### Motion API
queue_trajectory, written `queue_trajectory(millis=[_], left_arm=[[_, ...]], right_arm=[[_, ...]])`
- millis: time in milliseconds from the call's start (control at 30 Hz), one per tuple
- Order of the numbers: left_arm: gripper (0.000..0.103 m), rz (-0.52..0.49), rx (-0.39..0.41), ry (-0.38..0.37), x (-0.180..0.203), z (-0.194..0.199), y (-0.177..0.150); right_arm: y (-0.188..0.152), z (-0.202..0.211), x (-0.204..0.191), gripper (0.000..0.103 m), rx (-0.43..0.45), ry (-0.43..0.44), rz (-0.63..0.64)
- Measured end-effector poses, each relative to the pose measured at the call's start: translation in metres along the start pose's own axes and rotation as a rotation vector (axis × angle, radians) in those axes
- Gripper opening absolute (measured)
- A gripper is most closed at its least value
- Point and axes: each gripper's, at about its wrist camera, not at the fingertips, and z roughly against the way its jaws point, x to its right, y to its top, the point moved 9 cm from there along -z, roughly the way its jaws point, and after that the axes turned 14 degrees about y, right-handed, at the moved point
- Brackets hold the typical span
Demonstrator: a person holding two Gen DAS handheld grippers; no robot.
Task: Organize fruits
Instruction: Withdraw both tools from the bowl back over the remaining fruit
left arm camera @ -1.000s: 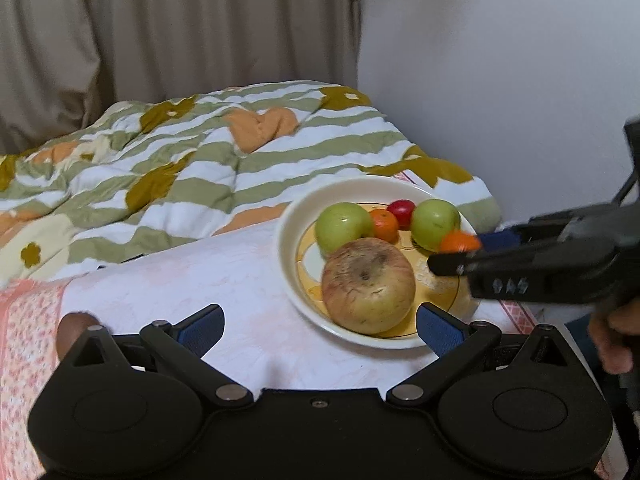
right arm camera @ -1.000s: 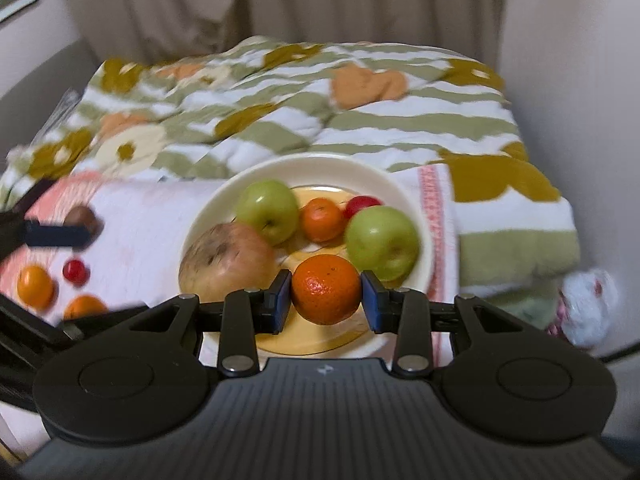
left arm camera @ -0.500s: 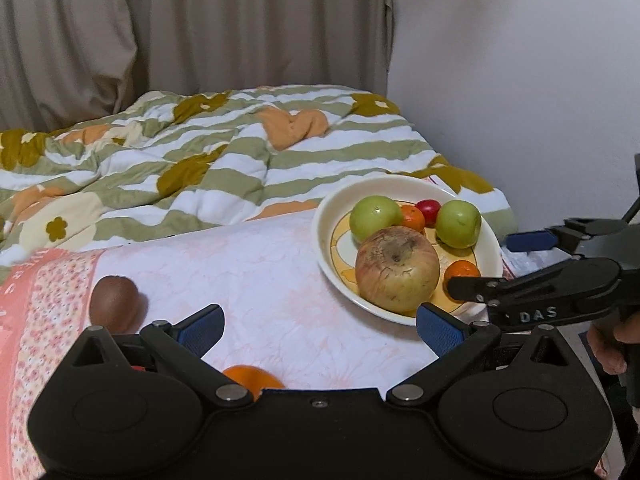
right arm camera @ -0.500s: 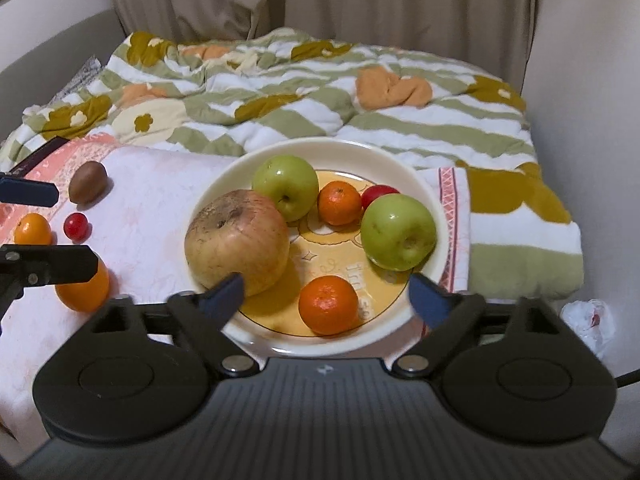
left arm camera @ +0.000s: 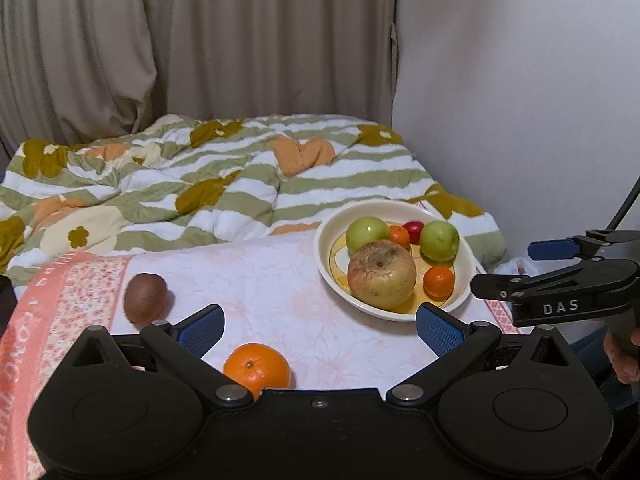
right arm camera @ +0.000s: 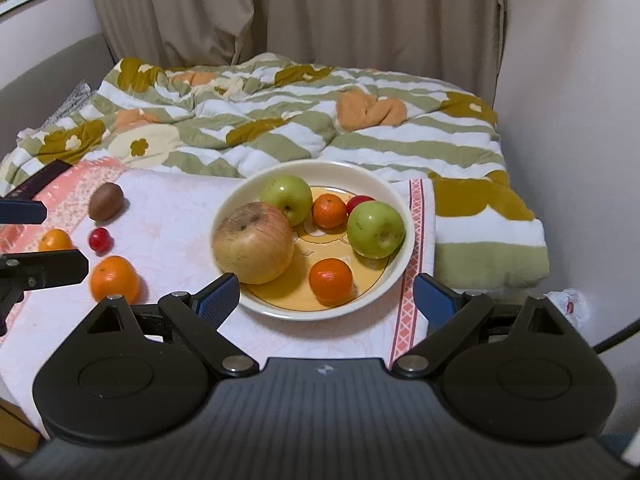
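- Both sets of jaws stand wide apart and grip nothing: the left gripper (left arm camera: 318,322) hangs over the white cloth (left arm camera: 280,292), the right gripper (right arm camera: 326,294) just before the near rim of the plate (right arm camera: 256,184).
- On the plate lie a large russet apple (right arm camera: 253,243), two green apples (right arm camera: 287,196) (right arm camera: 375,229), two small oranges (right arm camera: 329,210) (right arm camera: 331,280) and a red fruit (right arm camera: 357,201), partly hidden.
- Left of the plate, on the cloth, lie a kiwi (right arm camera: 105,201), a small red fruit (right arm camera: 99,239), an orange (right arm camera: 115,279) and a smaller orange (right arm camera: 55,240).
- A striped floral blanket (right arm camera: 280,120) covers the bed behind, with curtains (right arm camera: 280,8) beyond.
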Motion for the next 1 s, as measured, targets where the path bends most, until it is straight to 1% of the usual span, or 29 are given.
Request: queue_trajectory(millis=[100,300,533,600,733,833,1000], left_arm=[[0.103,0.018,0.032,0.021,-0.009,0.020,0.001],[0.103,0.045,0.081,0.094,-0.037,0.053,0.000],[0.103,0.082,0.095,0.175,-0.089,0.074,-0.005],[0.103,0.084,0.092,0.197,-0.107,0.075,-0.008],[0.103,0.076,0.080,0.217,-0.137,0.070,-0.013],[0.103,0.060,0.073,0.204,-0.158,0.062,-0.016],[0.103,0.010,0.031,0.169,-0.188,0.041,-0.025]], right_arm=[[0.002,0.018,-0.012,0.103,0.021,-0.001,0.006],[0.006,0.050,-0.039,0.103,0.054,0.009,0.024],[0.014,0.064,-0.078,0.103,0.077,0.023,0.066],[0.017,0.064,-0.089,0.103,0.081,0.025,0.074],[0.023,0.053,-0.115,0.103,0.085,0.034,0.075],[0.029,0.037,-0.134,0.103,0.080,0.034,0.078],[0.034,-0.001,-0.159,0.103,0.055,0.038,0.067]])
